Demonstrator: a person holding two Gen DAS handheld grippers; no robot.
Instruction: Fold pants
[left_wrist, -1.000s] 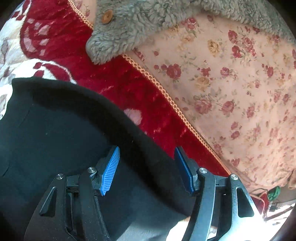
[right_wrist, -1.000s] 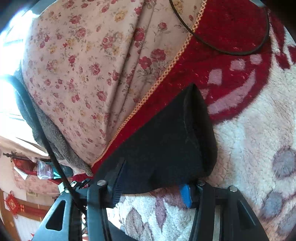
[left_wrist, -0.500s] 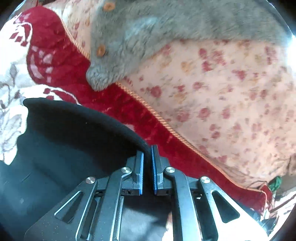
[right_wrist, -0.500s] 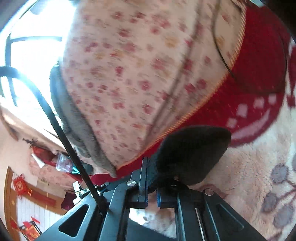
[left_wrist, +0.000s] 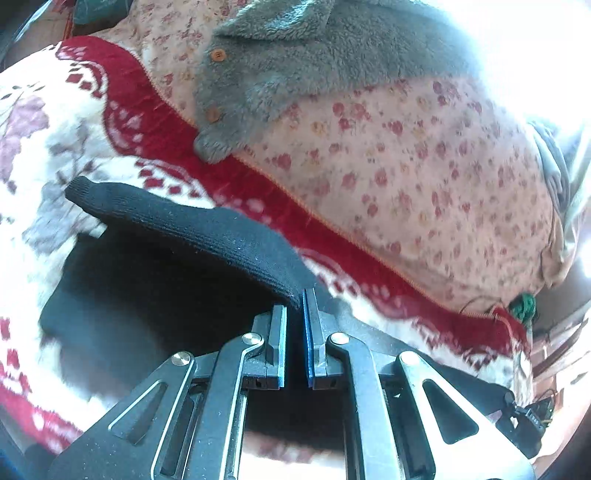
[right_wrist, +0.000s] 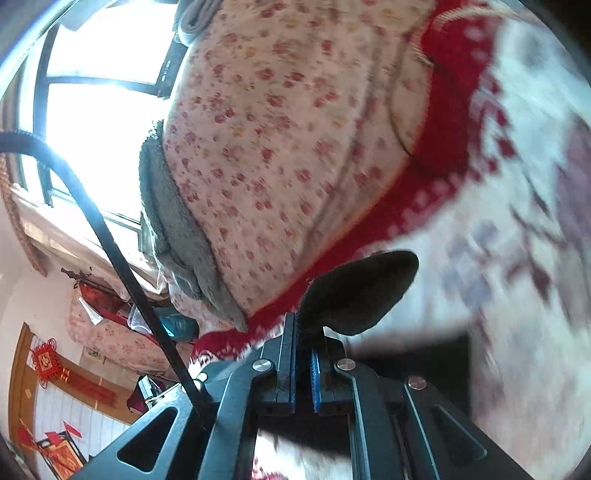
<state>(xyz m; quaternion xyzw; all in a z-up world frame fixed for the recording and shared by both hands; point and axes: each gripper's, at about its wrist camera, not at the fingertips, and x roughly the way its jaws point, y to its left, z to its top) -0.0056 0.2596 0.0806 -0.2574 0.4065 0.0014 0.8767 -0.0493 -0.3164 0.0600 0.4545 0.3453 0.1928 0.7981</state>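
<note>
The left gripper (left_wrist: 294, 314) is clamped on the ribbed edge of the black pants (left_wrist: 192, 229), pinched right at the fingertips, with the knit band running up and left from the pads and the rest sagging in a dark fold below. The right gripper (right_wrist: 303, 339) is likewise closed on a rounded flap of the same fabric just past its fingers. To fold well, keep both grips level and the edge taut between them, then lay it squarely over the far portion. The pants look like thick, soft, matte knit; the red-and-white fleece blanket (left_wrist: 122, 122) beneath is plush, though motion blur probably hides detail. Beyond the fingertips lie a floral quilt (left_wrist: 424, 158) and a fuzzy grey buttoned garment (left_wrist: 314, 59).
</note>
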